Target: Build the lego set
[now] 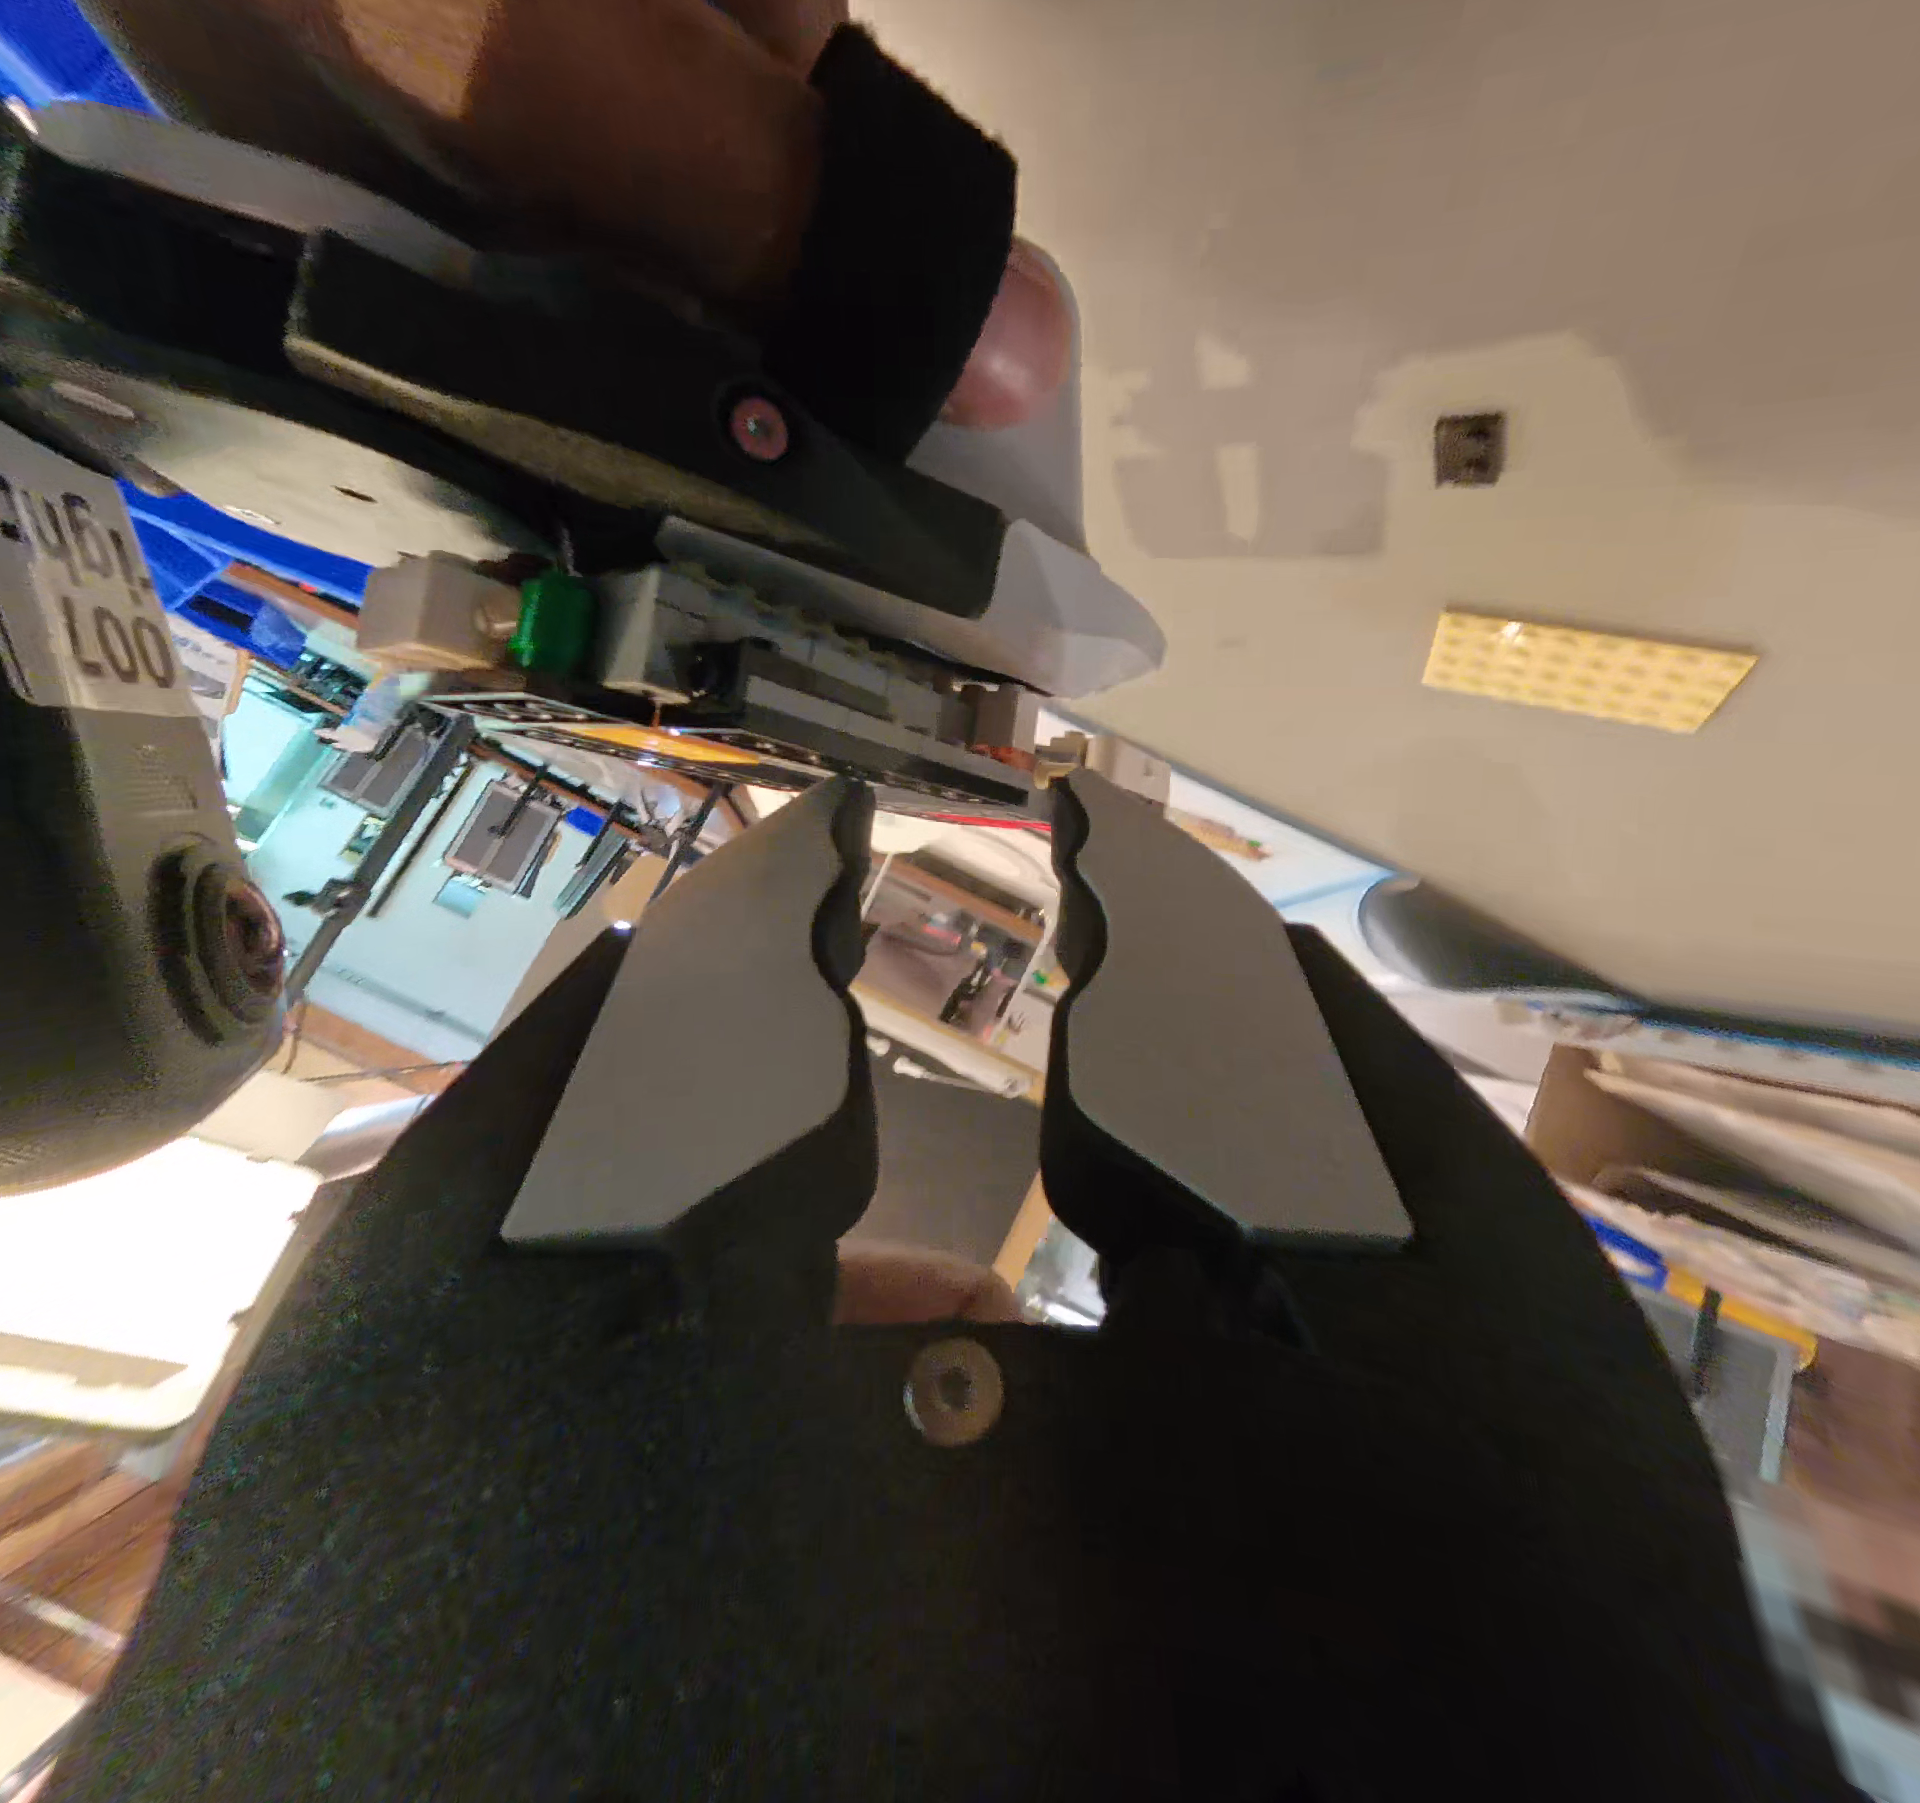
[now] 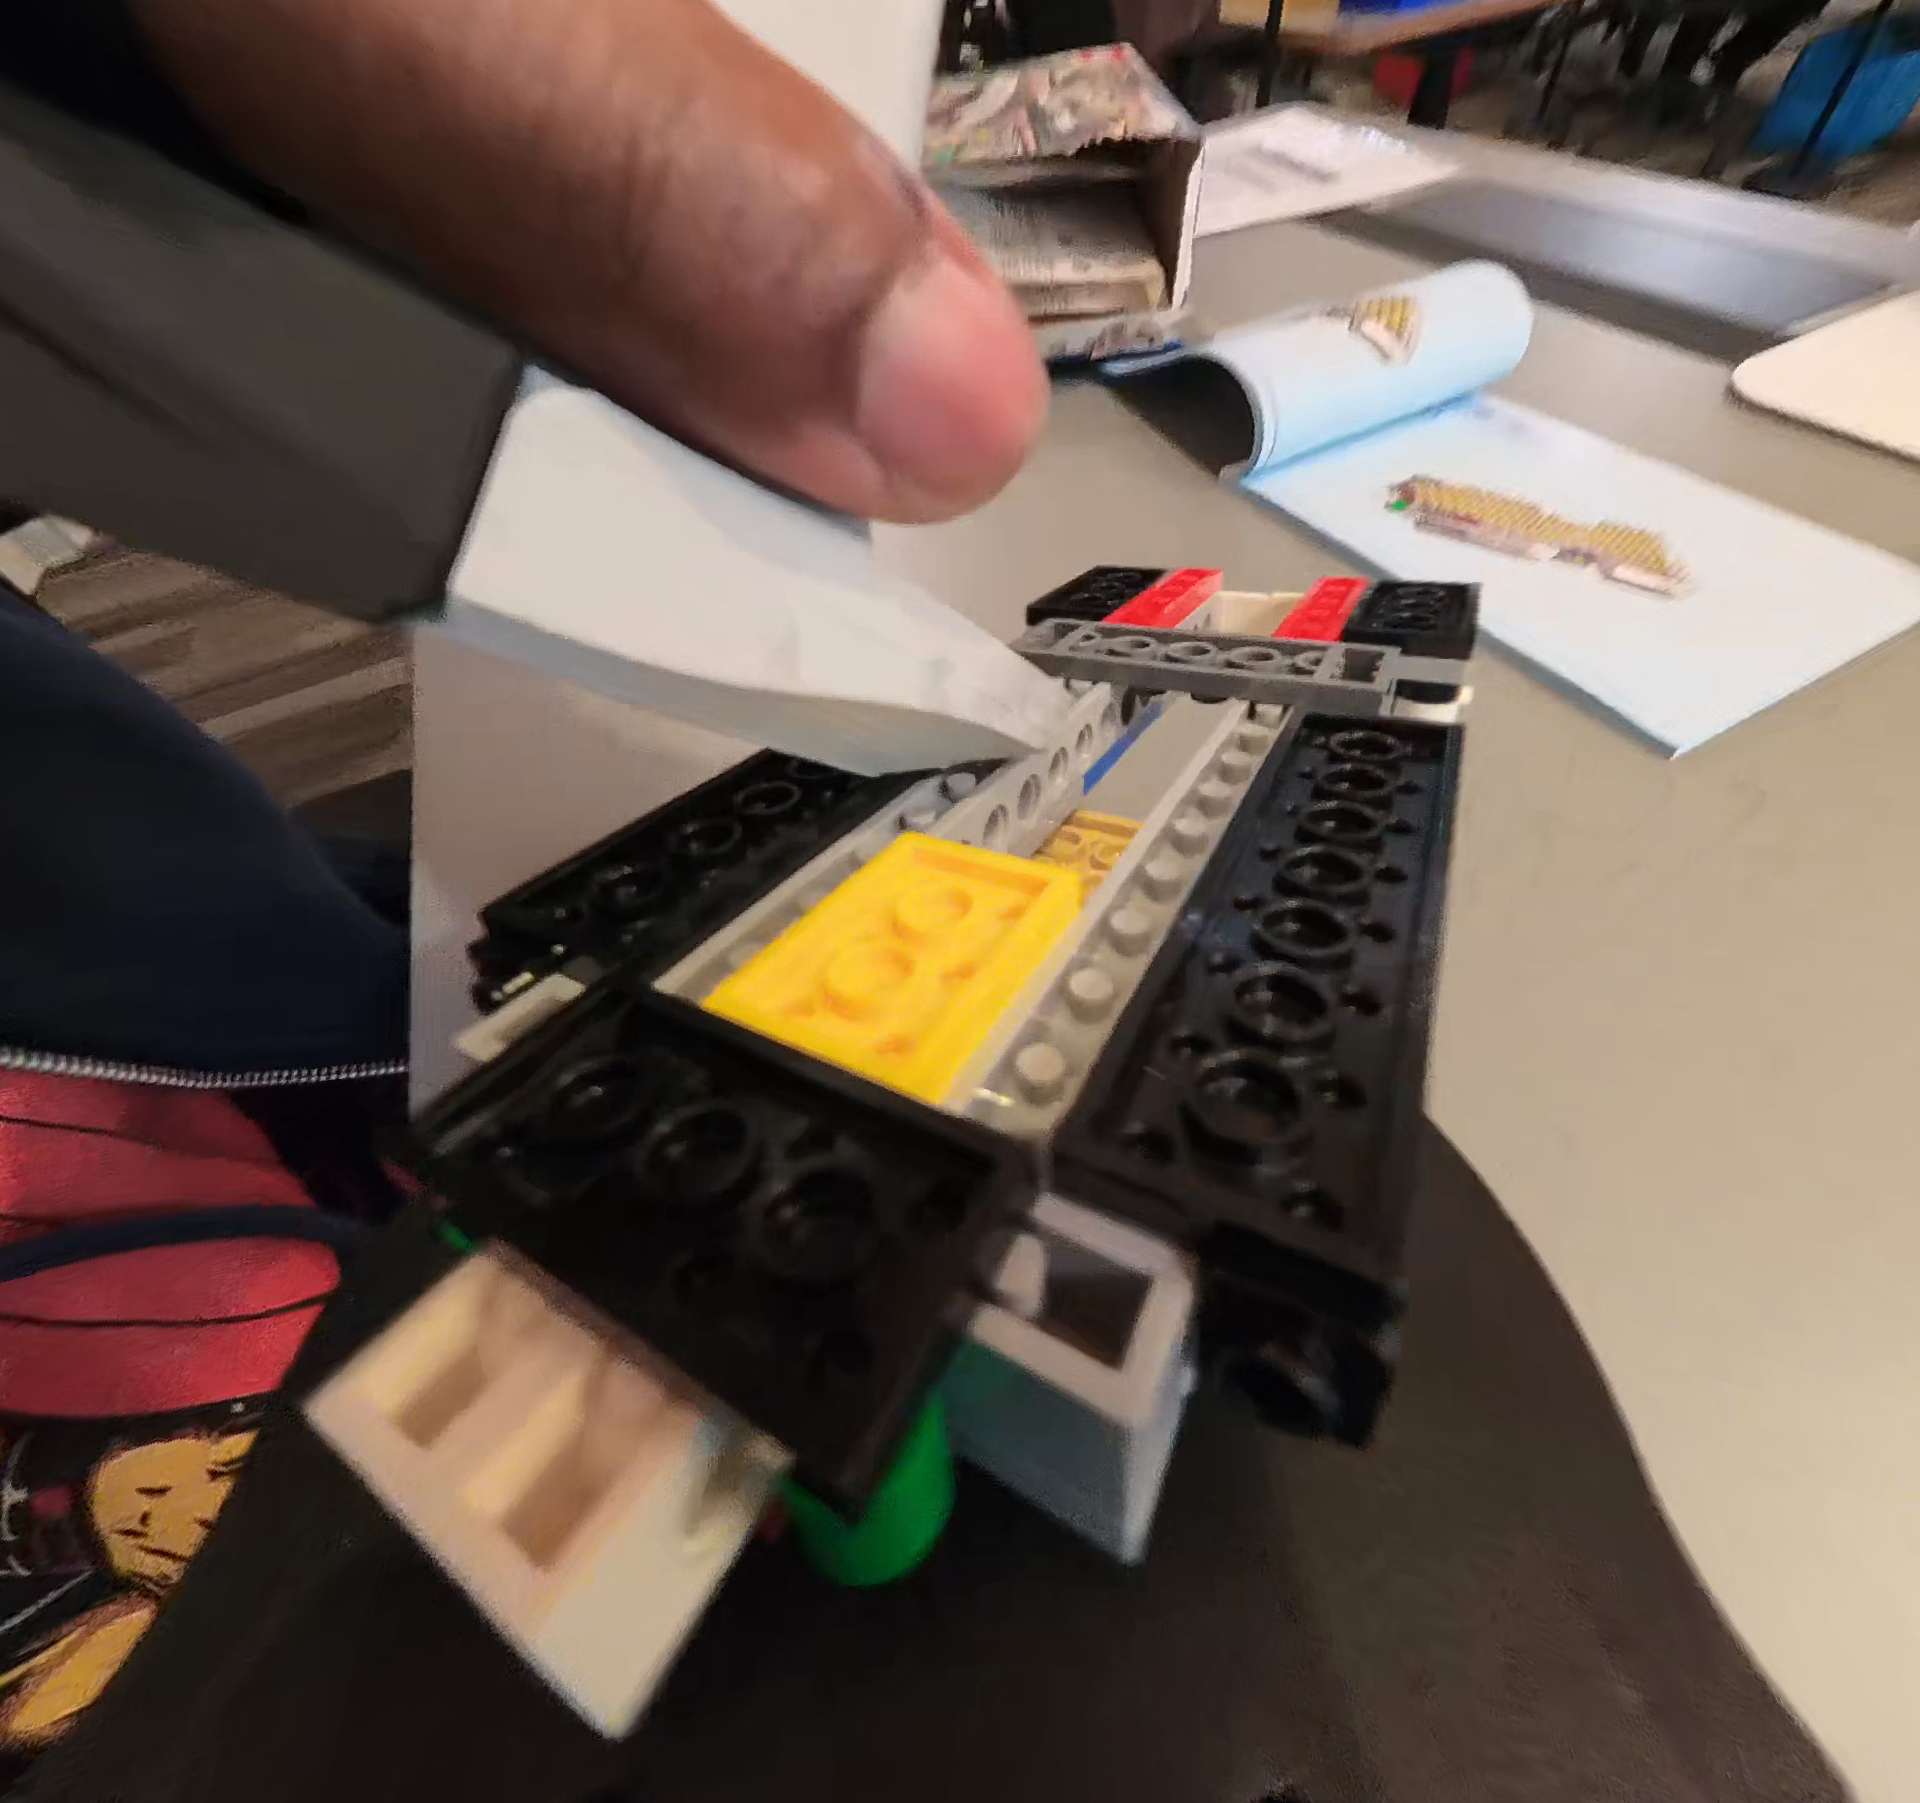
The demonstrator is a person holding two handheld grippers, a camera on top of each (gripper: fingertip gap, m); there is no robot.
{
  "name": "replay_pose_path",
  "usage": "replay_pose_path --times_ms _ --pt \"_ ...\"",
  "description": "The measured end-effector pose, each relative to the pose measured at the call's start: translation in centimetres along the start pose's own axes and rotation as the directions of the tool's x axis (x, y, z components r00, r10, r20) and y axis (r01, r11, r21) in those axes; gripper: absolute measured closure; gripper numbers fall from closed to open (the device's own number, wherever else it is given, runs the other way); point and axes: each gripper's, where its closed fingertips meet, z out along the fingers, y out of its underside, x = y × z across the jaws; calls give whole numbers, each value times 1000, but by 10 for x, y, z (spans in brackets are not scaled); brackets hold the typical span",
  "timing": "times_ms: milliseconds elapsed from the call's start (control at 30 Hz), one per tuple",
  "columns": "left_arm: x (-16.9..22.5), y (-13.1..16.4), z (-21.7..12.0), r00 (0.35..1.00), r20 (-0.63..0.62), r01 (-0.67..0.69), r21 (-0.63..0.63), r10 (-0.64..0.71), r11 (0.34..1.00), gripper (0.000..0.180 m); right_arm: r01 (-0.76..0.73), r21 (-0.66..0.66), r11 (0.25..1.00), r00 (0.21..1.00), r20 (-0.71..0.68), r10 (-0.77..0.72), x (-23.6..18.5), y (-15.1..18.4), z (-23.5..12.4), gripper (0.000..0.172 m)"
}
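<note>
brick model [image 2: 1039, 974]: glossy plastic | table [image 2: 1610, 974]: smooth matt | booklet [image 2: 1621, 590]: paper

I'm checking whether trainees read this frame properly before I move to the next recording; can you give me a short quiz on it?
1. True or false: the left tongs are clamped fully shut.
2. Which colour is the flat plate in the middle of the brick model, seen from the right wrist? A) blue B) yellow C) white
3. What lies open on the table beyond the model?

Key:
1. False. The two fingers stand apart, with their tips up by the model's black underside.
2. B, the yellow plate.
3. A pale blue booklet with a picture of a build on its page.
</note>
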Motion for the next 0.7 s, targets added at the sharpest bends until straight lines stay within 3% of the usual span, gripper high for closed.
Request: replay_pose_path --times_ms 33,133,367,700 --pt "1 -2 3 1000 -5 20 17 -20 1000 147 -5 -12 1000 1000 8 6 0 3 1 166" --pt "2 -5 10 997 -11 78 47 -78 996 146 -7 -39 999 1000 21 8 0 9 4 110" --pt "7 -9 13 988 -81 140 121 -131 983 144 27 -92 995 999 34 -23 0 15 7 115" --pt "9 -10 10 926 -362 223 293 -108 930 142 87 -110 990 988 134 -72 -2 16 5 126"
